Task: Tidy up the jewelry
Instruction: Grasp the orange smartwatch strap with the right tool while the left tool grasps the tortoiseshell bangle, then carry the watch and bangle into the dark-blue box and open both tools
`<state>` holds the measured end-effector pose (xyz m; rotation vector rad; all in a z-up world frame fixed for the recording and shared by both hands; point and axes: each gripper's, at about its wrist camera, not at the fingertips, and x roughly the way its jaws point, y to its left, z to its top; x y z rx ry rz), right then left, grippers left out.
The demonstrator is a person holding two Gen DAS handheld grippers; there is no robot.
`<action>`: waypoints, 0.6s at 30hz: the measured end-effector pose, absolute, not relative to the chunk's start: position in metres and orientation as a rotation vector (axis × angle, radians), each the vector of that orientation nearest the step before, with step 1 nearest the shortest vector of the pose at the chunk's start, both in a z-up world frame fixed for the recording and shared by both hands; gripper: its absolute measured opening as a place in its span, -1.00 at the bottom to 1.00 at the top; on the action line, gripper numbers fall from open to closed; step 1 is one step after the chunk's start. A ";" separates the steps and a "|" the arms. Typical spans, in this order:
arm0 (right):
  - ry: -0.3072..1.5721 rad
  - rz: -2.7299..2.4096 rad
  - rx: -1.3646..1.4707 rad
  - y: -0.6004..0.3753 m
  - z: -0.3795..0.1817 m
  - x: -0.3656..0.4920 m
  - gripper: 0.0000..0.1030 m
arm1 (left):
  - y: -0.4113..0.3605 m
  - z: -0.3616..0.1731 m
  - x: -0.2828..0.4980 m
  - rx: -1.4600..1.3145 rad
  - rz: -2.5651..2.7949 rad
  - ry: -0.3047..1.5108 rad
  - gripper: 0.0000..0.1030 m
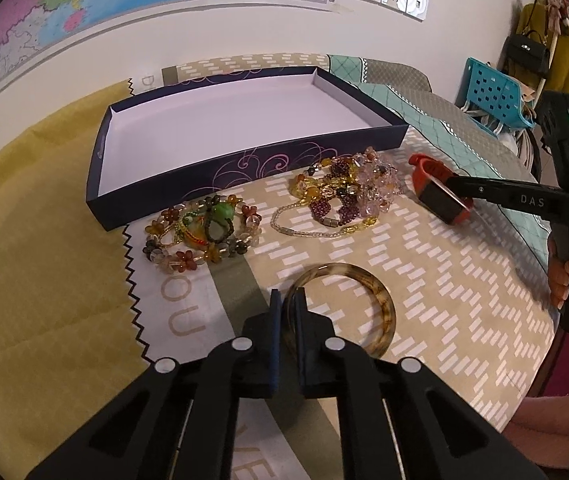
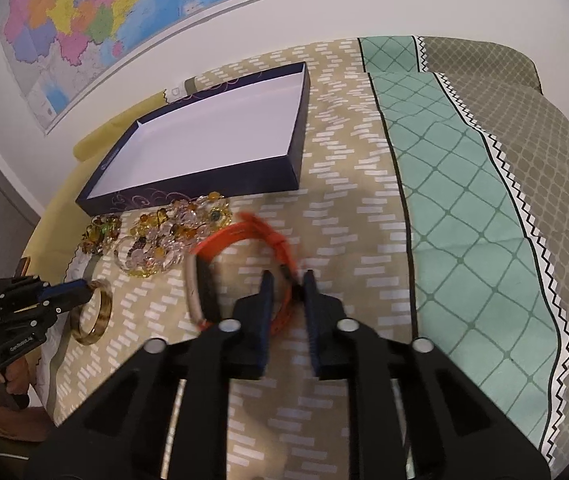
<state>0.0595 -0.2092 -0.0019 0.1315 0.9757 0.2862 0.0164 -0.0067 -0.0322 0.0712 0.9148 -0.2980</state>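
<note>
Bangle [image 1: 348, 312] clamped in left gripper [image 1: 288, 300], resting on bedspread [image 1: 424, 280]. Right gripper [image 2: 287, 280] closed on red watch [image 2: 244, 248], just right of bead pile [image 1: 344, 192]. Box [image 1: 220, 128] behind.

Box [image 1: 220, 184], jewelry [image 1: 340, 192] on bedspread [image 1: 424, 280]

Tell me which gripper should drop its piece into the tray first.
Probably left. The left gripper is clamped on the bangle, directly facing the tray; the right gripper holds the red watch farther off to the side.
</note>
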 end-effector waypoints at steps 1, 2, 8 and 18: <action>0.974 0.285 0.135 -0.209 -0.002 0.060 -0.78 | -0.007 -0.032 0.016 0.069 -0.296 0.914 -0.91; 0.972 0.289 0.140 -0.209 -0.002 0.060 -0.80 | -0.007 -0.032 0.016 0.069 -0.293 0.912 -0.91; 0.933 0.340 0.195 -0.209 0.012 0.060 -0.80 | 0.005 -0.025 0.017 -0.006 -0.298 0.901 -0.91; 0.846 0.407 0.213 -0.195 0.042 0.080 -0.80 | 0.031 0.008 0.035 -0.125 -0.302 0.832 -0.91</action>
